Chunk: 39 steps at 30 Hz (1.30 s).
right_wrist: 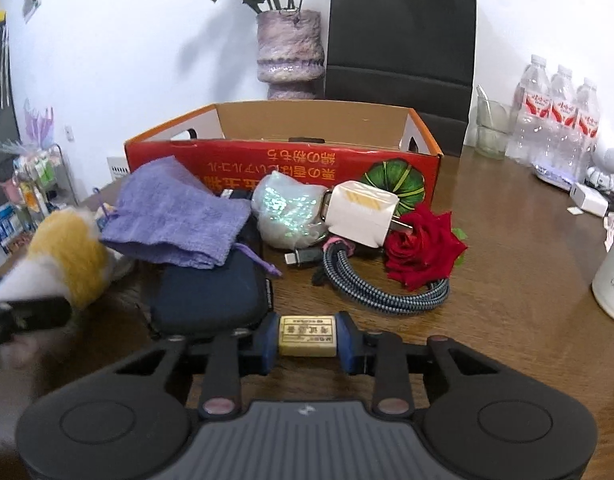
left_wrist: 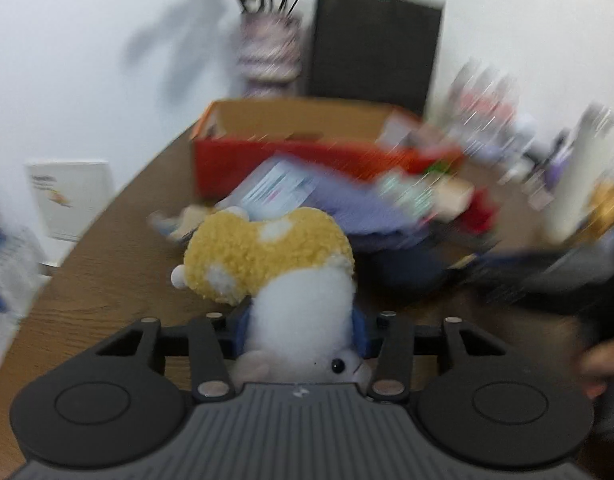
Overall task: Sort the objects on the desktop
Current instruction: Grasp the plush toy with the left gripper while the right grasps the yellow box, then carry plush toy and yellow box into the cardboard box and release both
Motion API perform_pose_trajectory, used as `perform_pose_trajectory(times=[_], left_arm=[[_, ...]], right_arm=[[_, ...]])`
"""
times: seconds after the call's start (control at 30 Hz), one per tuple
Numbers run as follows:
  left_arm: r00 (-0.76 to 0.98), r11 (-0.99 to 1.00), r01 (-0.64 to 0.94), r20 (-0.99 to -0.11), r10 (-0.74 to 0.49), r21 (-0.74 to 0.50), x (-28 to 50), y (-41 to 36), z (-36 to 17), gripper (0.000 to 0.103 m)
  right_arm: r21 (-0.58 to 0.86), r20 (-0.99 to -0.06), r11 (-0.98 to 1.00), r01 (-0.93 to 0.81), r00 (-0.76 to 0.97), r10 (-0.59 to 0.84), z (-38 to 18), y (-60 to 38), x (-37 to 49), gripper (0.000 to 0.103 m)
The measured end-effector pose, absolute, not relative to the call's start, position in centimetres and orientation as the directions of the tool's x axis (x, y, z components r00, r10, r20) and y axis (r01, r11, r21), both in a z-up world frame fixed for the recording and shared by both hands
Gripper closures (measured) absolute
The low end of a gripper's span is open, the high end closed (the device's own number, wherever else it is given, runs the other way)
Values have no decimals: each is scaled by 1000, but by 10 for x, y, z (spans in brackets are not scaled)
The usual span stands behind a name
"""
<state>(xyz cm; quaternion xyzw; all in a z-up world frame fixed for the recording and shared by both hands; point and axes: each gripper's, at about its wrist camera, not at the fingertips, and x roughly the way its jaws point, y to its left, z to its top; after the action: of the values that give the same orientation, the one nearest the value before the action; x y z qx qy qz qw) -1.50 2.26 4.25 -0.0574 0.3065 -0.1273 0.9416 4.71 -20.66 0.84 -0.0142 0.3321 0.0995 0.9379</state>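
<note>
Left fingers (left_wrist: 301, 332) pinch plush toy (left_wrist: 275, 264); right fingers (right_wrist: 307, 338) pinch eraser (right_wrist: 307, 336).

free: bare table (right_wrist: 507, 280) right of the box (right_wrist: 283, 160) | blocked: pouch (right_wrist: 175, 216), case (right_wrist: 211, 292), charger (right_wrist: 361, 214), cable (right_wrist: 383, 292), rose (right_wrist: 423, 246) crowd the box front | far right: bottles (right_wrist: 555, 120)

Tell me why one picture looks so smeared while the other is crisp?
Left wrist view: motion blur streaks the red box and the bottles; only the plush toy near the lens stays fairly clear. Right wrist view: sharp, with straight edges bowed by the fisheye lens.
</note>
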Motion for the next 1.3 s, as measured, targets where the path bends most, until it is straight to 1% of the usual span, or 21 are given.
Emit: perform_pose_trajectory(times=[0.03, 0.07, 0.1, 0.13, 0.17, 0.2, 0.33, 0.37, 0.4, 0.43, 0.5, 0.57, 0.63, 0.67, 0.7, 0.77, 0.83, 0.9, 1.0, 1.13, 1.3], left_arm=[[761, 917, 248, -523, -383, -312, -18, 33, 51, 55], [723, 832, 289, -463, -514, -473, -20, 46, 55, 53], [688, 731, 285, -398, -607, -620, -18, 61, 55, 46], [690, 668, 235, -363, -626, -706, -17, 75, 52, 39], [713, 665, 177, -371, -594, -726, -16, 87, 49, 21], [734, 696, 139, -398, -550, -704, -15, 95, 45, 15], [728, 842, -68, -604, -324, -535, -10, 106, 25, 19], [734, 862, -94, -619, -278, -499, -13, 105, 24, 18], [742, 874, -72, -611, -276, -481, -19, 101, 26, 18], [743, 880, -28, -599, -299, -474, -25, 96, 29, 16], [760, 898, 50, -567, -318, -437, -37, 88, 37, 9], [778, 942, 67, -574, -256, -329, -44, 73, 40, 10], [775, 972, 64, -602, -190, -224, -41, 61, 32, 20], [769, 979, 62, -617, -170, -192, -40, 59, 27, 32], [758, 984, 60, -633, -155, -169, -38, 56, 21, 40], [732, 986, 72, -664, -155, -151, -36, 58, 12, 41], [731, 984, 96, -661, -171, -148, -37, 56, 10, 44], [731, 981, 96, -657, -184, -169, -41, 58, 13, 51], [756, 975, 135, -619, -215, -174, -51, 52, 25, 53], [789, 953, 194, -541, -292, -232, -57, 49, 53, 53], [843, 941, 215, -437, -313, -259, -23, 52, 105, 52]], right_arm=[[46, -620, 980, -193, 764, 180, 10, -209, 45, 74], [49, -617, 981, -189, 767, 179, 11, -211, 42, 74], [50, -615, 981, -186, 768, 177, 12, -213, 40, 74], [52, -615, 981, -184, 768, 177, 13, -215, 38, 74], [55, -616, 982, -183, 768, 177, 13, -216, 36, 74], [58, -616, 982, -181, 768, 178, 13, -217, 34, 74], [66, -621, 980, -190, 761, 189, 12, -215, 29, 74], [64, -620, 979, -193, 761, 191, 12, -214, 27, 74], [62, -619, 978, -197, 762, 193, 13, -212, 26, 74], [59, -617, 978, -201, 763, 194, 14, -211, 23, 74], [51, -613, 977, -208, 766, 195, 15, -210, 20, 74], [48, -612, 976, -210, 766, 195, 16, -209, 18, 74], [43, -615, 977, -210, 765, 192, 16, -208, 16, 74], [39, -616, 977, -211, 765, 189, 16, -208, 15, 74], [34, -613, 977, -211, 767, 187, 17, -208, 12, 74], [34, -608, 977, -211, 772, 188, 21, -209, 6, 74], [31, -597, 977, -209, 780, 186, 26, -213, 0, 74], [29, -594, 979, -200, 784, 178, 29, -216, -4, 74], [32, -583, 980, -197, 792, 178, 35, -218, -9, 74], [31, -541, 971, -236, 813, 215, 53, -218, -15, 74], [41, -448, 970, -241, 863, 233, 98, -227, 6, 74]])
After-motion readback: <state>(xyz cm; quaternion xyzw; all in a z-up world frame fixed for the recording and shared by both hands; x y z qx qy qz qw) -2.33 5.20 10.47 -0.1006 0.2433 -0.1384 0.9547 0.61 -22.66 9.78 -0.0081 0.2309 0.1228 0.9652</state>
